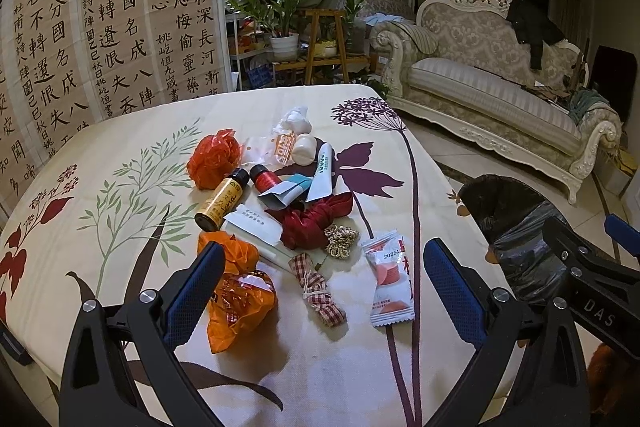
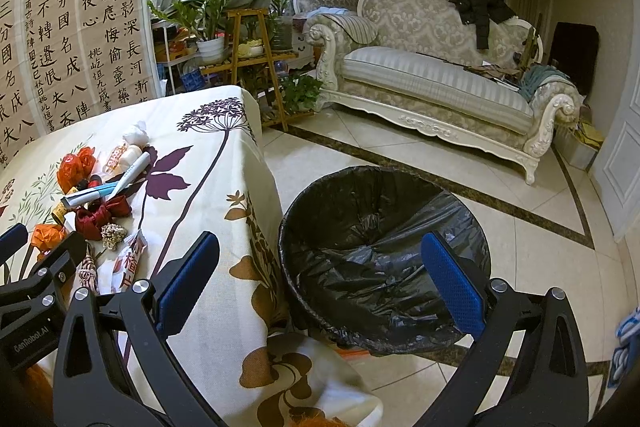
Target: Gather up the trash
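Hovering spread and empty, the left gripper (image 1: 324, 291) faces table (image 1: 120, 163) litter (wrappers, bottles); the right gripper (image 2: 320, 279), also spread, overlooks the bin (image 2: 384, 259).

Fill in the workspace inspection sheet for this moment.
Surface: table under a floral cloth.
Job's things: trash pile includes orange plastic bag, checked cloth bundle, snack packet, dark red cloth, brown bottle; black-lined bin on the floor beside the table, looks empty.
Clutter: nothing seen.
Grippers: left gripper open over the pile; right gripper open, near the bin.
Cables: nothing seen.
Surroundings: sofa, potted plants, calligraphy sheets.
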Demonstrator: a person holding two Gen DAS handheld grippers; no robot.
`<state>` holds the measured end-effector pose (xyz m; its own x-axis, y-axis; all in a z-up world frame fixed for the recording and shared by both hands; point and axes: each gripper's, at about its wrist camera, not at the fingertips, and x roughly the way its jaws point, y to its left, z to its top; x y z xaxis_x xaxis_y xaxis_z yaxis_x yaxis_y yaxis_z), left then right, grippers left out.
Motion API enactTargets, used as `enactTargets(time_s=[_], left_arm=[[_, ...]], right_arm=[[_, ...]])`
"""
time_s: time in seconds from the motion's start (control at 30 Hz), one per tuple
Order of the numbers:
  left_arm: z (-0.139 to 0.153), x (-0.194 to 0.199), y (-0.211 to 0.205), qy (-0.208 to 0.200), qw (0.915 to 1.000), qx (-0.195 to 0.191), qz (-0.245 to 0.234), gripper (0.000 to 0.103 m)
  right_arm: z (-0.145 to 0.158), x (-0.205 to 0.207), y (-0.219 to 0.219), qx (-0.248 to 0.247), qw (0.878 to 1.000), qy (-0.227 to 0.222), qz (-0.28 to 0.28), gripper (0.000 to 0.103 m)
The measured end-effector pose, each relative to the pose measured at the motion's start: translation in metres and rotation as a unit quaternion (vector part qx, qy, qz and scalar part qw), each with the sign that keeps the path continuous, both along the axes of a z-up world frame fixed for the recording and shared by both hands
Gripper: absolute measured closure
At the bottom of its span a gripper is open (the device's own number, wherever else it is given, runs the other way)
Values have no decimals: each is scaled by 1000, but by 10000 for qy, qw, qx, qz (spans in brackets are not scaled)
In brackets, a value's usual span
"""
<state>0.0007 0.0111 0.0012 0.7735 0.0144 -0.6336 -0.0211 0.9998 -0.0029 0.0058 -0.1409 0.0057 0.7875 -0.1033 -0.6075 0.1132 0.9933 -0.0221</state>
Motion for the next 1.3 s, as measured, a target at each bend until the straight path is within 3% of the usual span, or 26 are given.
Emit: enactTargets(time_s=[0.67, 1.3], left_arm=[[-1, 0, 0, 11, 10000, -5, 12, 6], [-4, 3, 2, 71, 10000, -35, 4, 6]], right_arm=[[3, 2, -4, 8, 10000, 17, -4, 4], [-23, -6, -8, 35, 10000, 79, -6, 5]])
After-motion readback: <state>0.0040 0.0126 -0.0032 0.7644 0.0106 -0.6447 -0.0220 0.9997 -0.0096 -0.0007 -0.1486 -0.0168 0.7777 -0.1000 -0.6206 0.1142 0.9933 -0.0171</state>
